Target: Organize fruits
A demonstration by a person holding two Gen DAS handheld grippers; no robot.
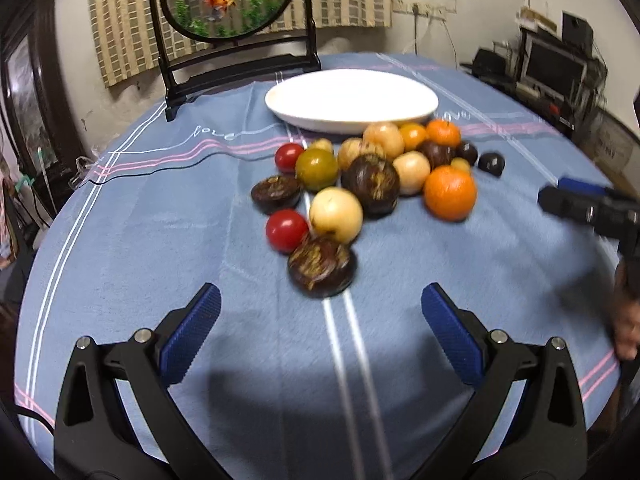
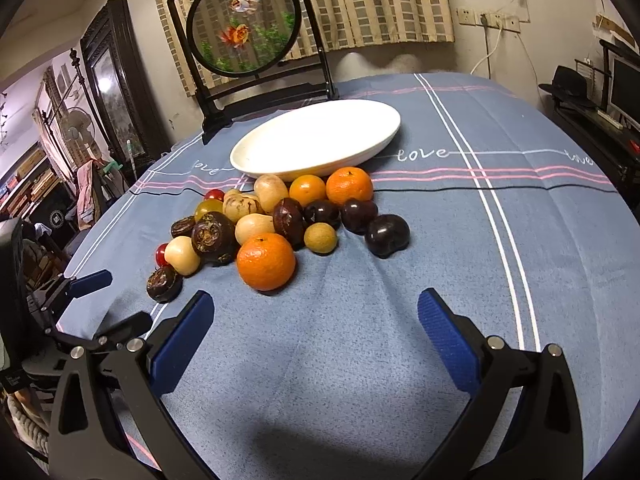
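Observation:
A pile of small fruits lies on the blue tablecloth in front of an empty white oval plate [image 1: 352, 98], which also shows in the right wrist view [image 2: 316, 140]. The pile holds oranges [image 1: 450, 193] [image 2: 266, 262], red tomatoes [image 1: 287, 229], pale round fruits [image 1: 336, 214], and dark brown fruits [image 1: 322, 266] [image 2: 387, 236]. My left gripper [image 1: 320, 330] is open and empty, just short of the nearest dark fruit. My right gripper [image 2: 316, 334] is open and empty, just short of the near orange. Each gripper shows at the edge of the other's view [image 1: 580, 204] [image 2: 86, 294].
A round painted screen on a black stand [image 1: 236, 40] [image 2: 248, 52] stands at the table's back edge behind the plate. The tablecloth [image 2: 460, 240] stretches to the right of the pile. Furniture and a monitor [image 1: 556, 68] lie beyond the table.

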